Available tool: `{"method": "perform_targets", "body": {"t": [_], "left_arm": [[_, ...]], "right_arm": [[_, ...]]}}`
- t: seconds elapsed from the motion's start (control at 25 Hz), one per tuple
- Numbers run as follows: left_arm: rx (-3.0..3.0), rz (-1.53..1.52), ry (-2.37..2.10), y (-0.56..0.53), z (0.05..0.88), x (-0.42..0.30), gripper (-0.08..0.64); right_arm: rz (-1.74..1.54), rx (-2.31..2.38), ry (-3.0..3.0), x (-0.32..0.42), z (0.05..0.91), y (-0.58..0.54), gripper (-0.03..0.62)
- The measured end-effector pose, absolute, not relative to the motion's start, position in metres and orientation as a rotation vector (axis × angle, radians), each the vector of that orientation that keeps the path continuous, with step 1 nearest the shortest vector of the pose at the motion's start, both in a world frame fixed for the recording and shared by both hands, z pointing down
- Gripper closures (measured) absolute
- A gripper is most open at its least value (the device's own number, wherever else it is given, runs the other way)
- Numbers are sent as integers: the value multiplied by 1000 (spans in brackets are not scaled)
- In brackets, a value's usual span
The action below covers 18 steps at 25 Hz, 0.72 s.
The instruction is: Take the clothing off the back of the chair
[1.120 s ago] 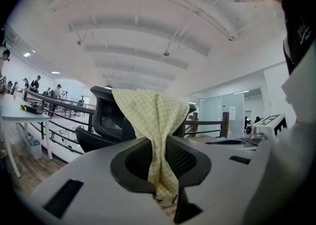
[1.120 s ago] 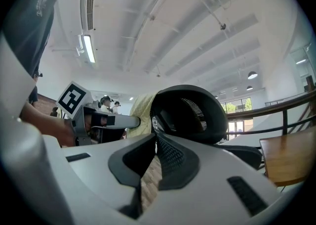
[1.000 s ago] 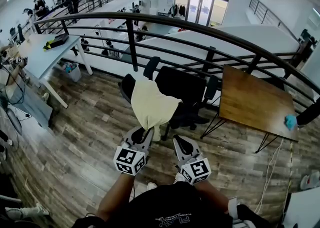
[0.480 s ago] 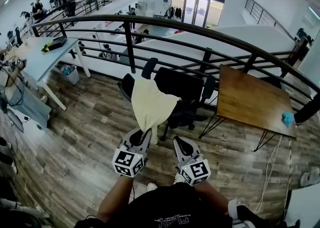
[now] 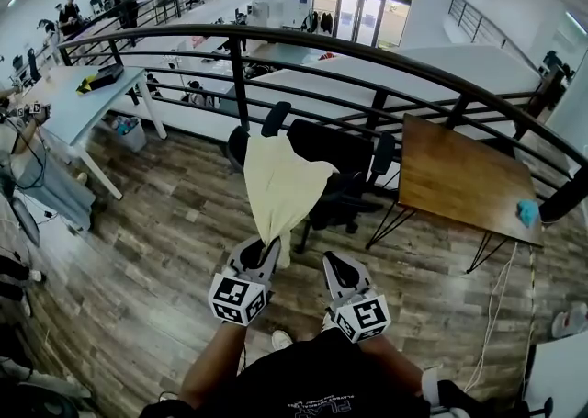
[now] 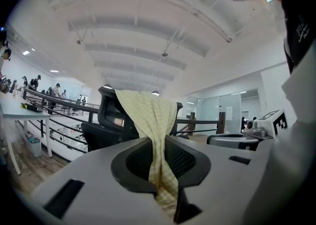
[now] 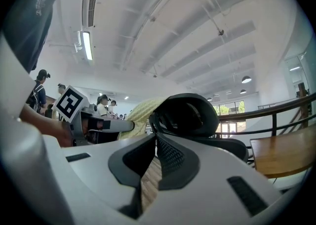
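The yellow cloth (image 5: 280, 185) hangs over the top of the black chair (image 5: 338, 157), which stands at twelve o'clock from the person, with a wooden table (image 5: 459, 182) at two o'clock and a railing (image 5: 276, 37) behind. The cloth's upper part lies on the chair back, so it is not off yet. Its lower end narrows to a strip that runs down toward six o'clock into the left gripper (image 5: 266, 246).

That gripper is clenched on the strip. Its jaws stand only a little apart, with the bunched fabric pinched between the pads. Held by this low end, the cloth is drawn fairly straight between chair and gripper, and a pull back toward the person would likely slide it over the top edge.

The right gripper (image 5: 333, 260) hangs just beside the left, at its three o'clock. Its jaws are closed together on nothing, and it touches neither cloth nor chair, probably waiting in reserve.
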<state>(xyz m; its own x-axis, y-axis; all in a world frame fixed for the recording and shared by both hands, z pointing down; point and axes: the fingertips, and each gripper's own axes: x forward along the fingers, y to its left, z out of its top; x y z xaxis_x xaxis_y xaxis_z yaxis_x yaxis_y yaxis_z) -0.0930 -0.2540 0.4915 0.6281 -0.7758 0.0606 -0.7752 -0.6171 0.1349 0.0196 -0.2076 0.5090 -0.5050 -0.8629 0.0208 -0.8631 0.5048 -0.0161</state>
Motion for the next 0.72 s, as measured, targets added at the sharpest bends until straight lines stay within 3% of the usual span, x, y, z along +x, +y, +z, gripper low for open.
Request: {"method": "perform_targets", "body": {"t": [0.72], "left_arm": [[2556,35,-1504,-207,505,-80,488]], "right_arm": [[5,1442,-2787,67,500,-181,569]]}}
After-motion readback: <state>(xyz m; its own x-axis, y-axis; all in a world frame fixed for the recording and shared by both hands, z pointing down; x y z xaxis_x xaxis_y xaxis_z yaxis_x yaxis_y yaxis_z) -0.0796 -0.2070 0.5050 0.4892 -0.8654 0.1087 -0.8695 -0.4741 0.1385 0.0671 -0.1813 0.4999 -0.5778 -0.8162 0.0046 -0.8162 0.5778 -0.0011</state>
